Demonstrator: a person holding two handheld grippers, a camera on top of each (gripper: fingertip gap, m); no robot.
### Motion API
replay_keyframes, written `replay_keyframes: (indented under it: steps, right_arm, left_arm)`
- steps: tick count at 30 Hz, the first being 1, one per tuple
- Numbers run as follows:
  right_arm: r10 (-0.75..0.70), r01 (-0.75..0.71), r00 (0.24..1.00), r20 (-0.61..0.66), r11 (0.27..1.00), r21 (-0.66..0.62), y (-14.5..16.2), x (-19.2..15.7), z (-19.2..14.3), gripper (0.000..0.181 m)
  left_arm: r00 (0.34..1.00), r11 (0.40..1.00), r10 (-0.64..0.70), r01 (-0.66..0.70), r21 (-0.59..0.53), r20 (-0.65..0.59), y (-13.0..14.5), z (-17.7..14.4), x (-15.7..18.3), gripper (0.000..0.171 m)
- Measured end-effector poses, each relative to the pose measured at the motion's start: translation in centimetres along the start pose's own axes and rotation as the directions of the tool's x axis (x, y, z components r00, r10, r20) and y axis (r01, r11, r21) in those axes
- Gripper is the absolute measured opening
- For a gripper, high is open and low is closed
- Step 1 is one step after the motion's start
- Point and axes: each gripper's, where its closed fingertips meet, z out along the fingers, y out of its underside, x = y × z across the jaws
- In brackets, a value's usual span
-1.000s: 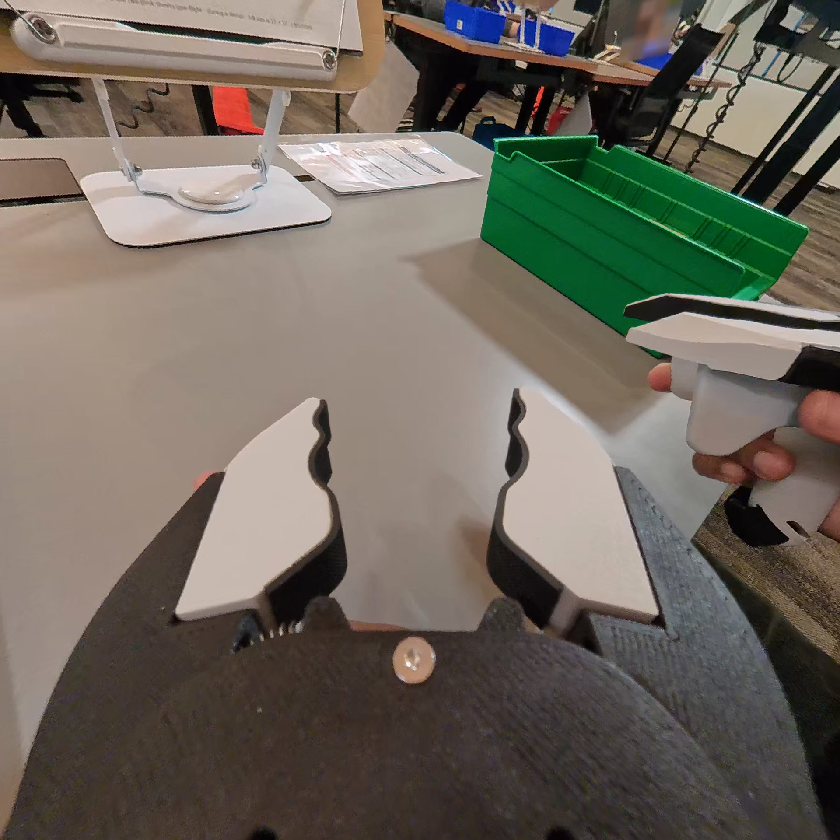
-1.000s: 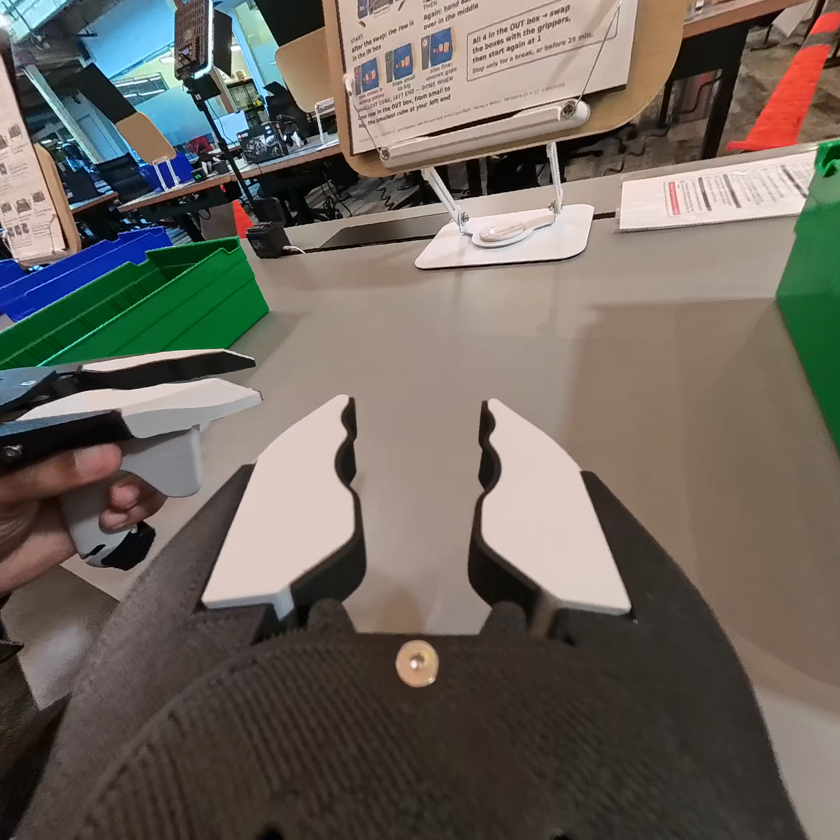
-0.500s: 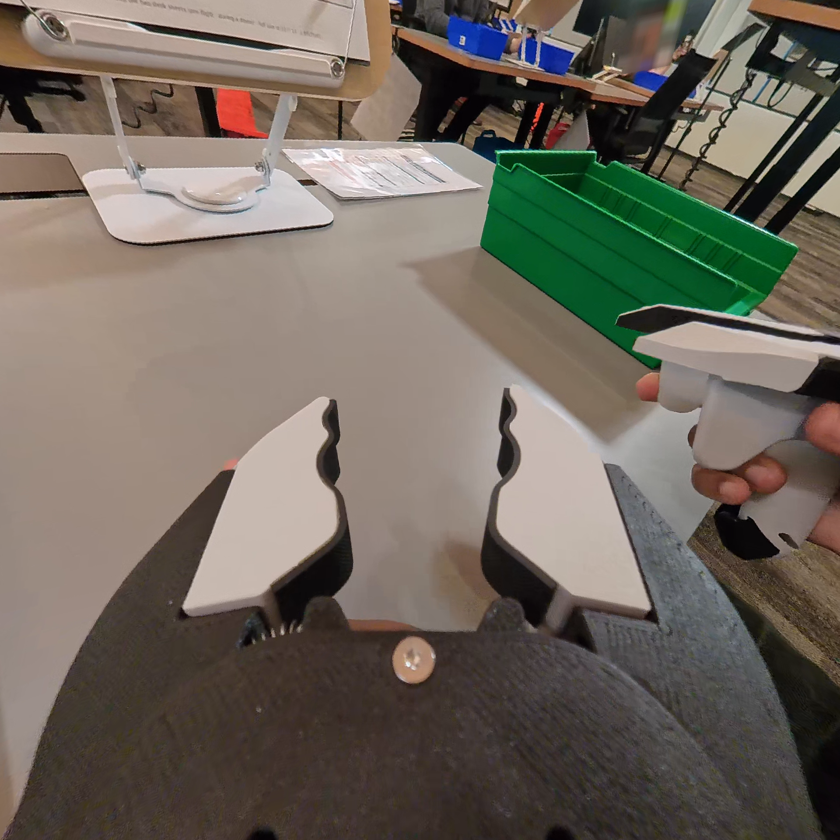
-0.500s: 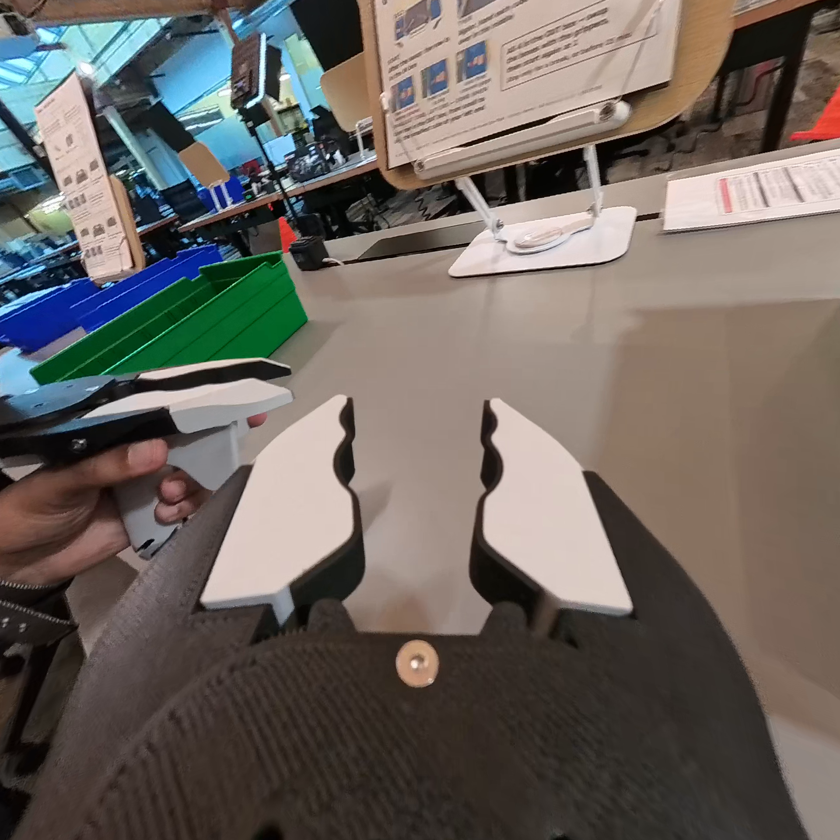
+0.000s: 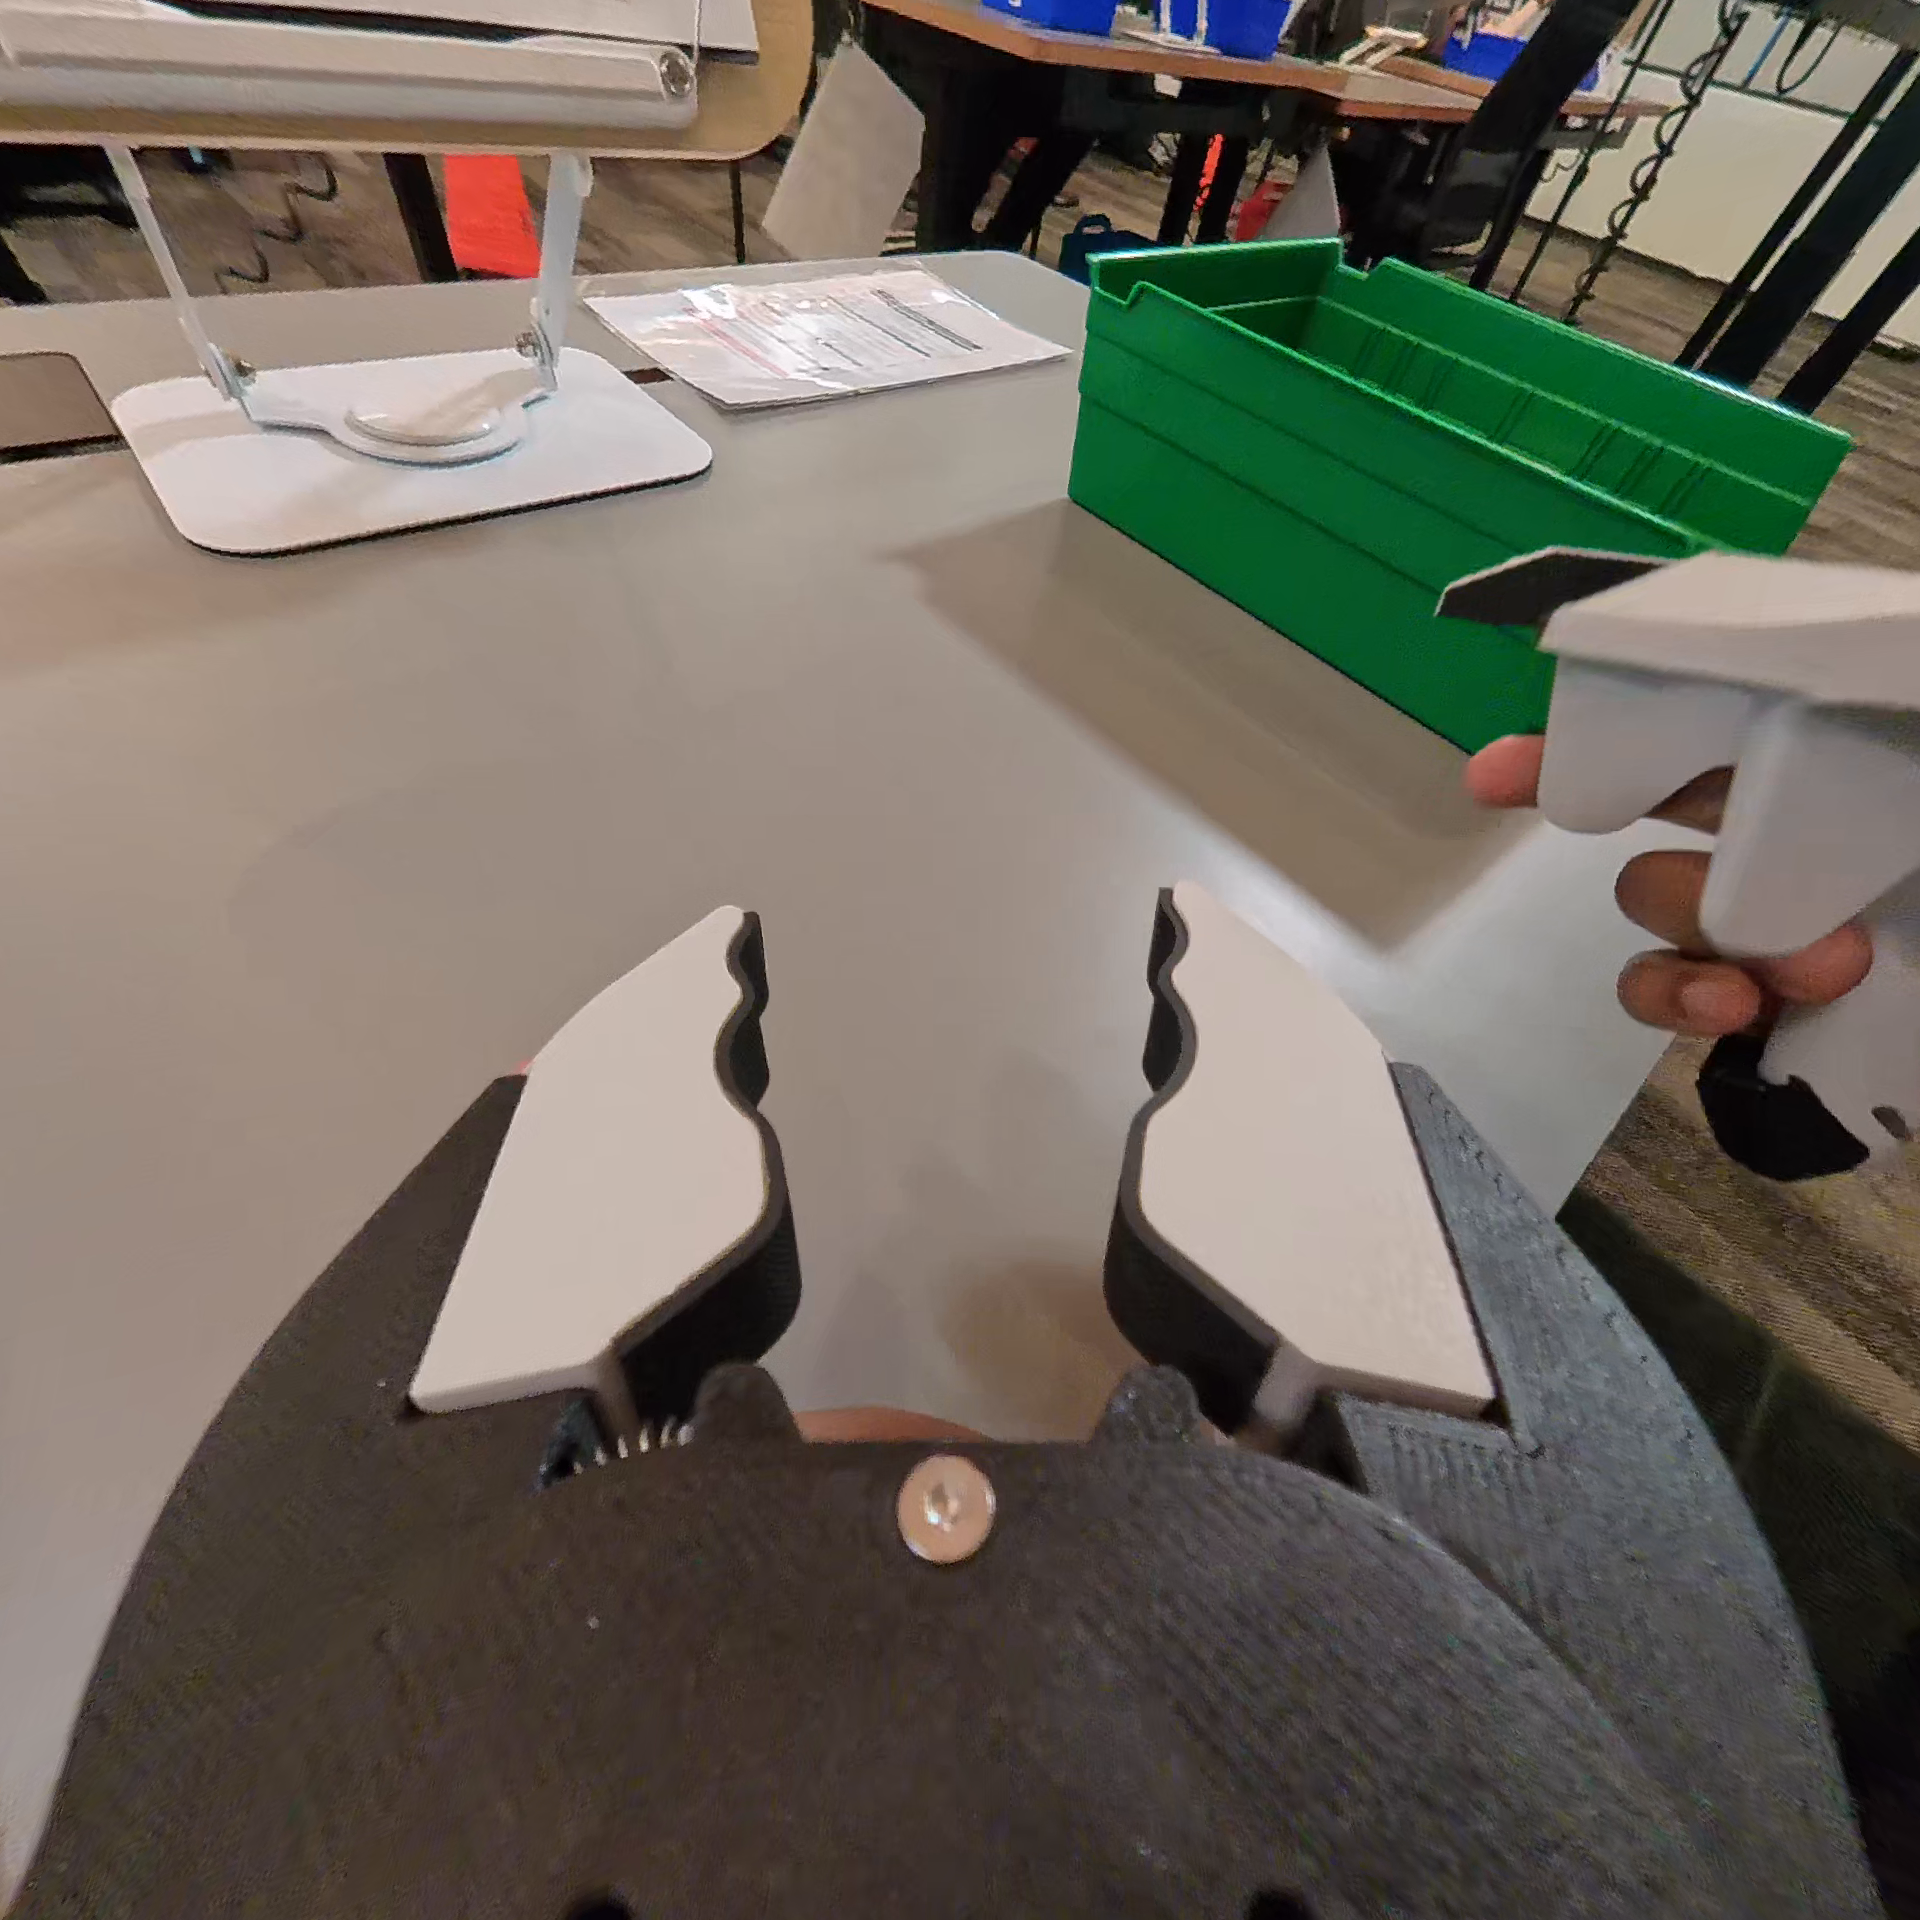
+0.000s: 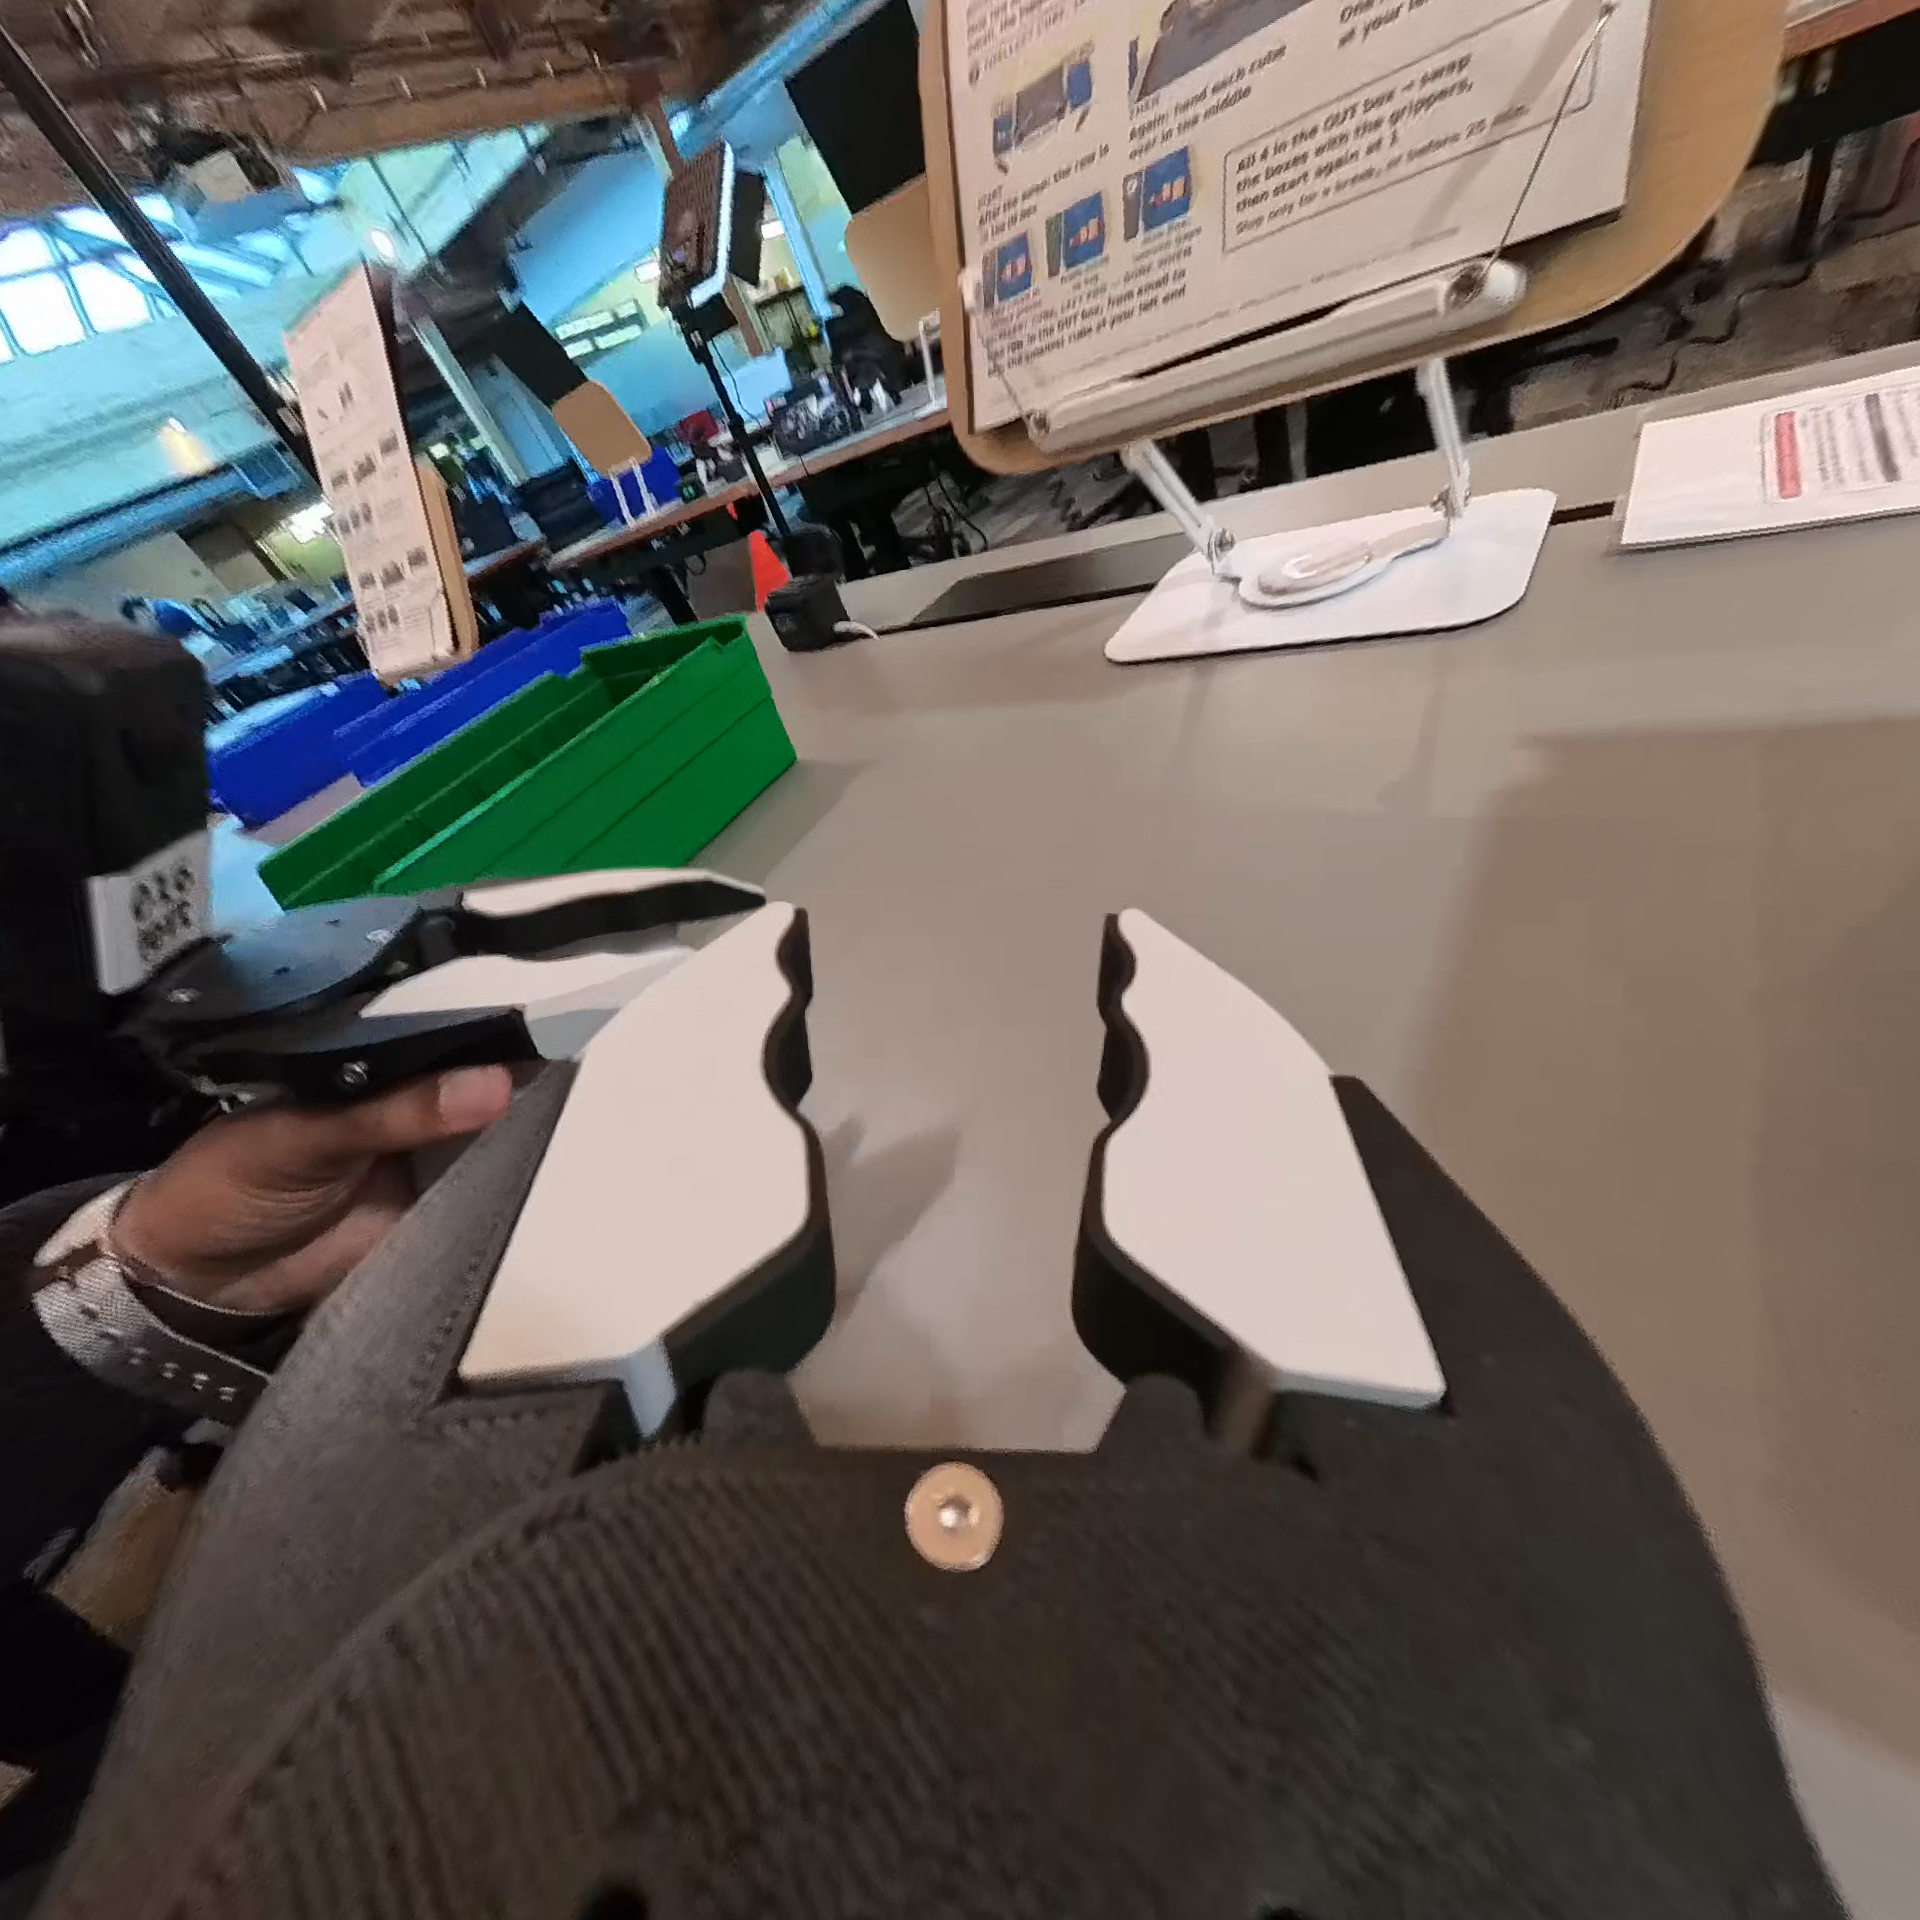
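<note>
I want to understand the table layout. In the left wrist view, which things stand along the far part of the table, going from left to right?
White stand base → laminated sheet → green bin. Nearer on the right, the right gripper is held in a hand. The left gripper is open over bare table.

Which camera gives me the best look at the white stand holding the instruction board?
The right wrist view: the white stand shows whole there, from flat base up both struts to the instruction board it carries. The left wrist view shows the base and struts closer, but cuts the board off at the top edge.
</note>
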Motion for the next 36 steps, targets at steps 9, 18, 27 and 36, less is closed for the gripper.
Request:
replay_keyframes:
  steps: [9, 18, 27, 36]
  right_arm:
    - [0.043, 0.008, 0.973, -0.228, 0.976, 0.220, -6.7, 9.7, -6.9, 0.062]
    - [0.223, 0.061, 0.834, -0.505, 0.872, 0.485, -11.9, 22.8, -20.8, 0.055]
    - [0.100, 0.089, 0.693, -0.714, 0.971, 0.222, -7.0, 30.3, -22.3, 0.061]
    - [0.002, 0.070, 0.673, -0.740, 0.995, 0.067, -4.9, 32.8, -21.6, 0.055]
  left_arm:
    - [0.991, 0.995, -0.095, 0.091, -0.042, -0.098, 0.7, 0.3, 0.7, 0.072]
    - [0.902, 0.935, -0.352, 0.326, -0.139, -0.250, 1.4, 0.7, 2.2, 0.072]
    - [0.873, 0.916, -0.396, 0.354, -0.187, -0.286, 1.8, 0.7, 2.6, 0.069]
    - [0.835, 0.903, -0.414, 0.325, -0.282, -0.363, 3.2, 0.5, 4.7, 0.068]
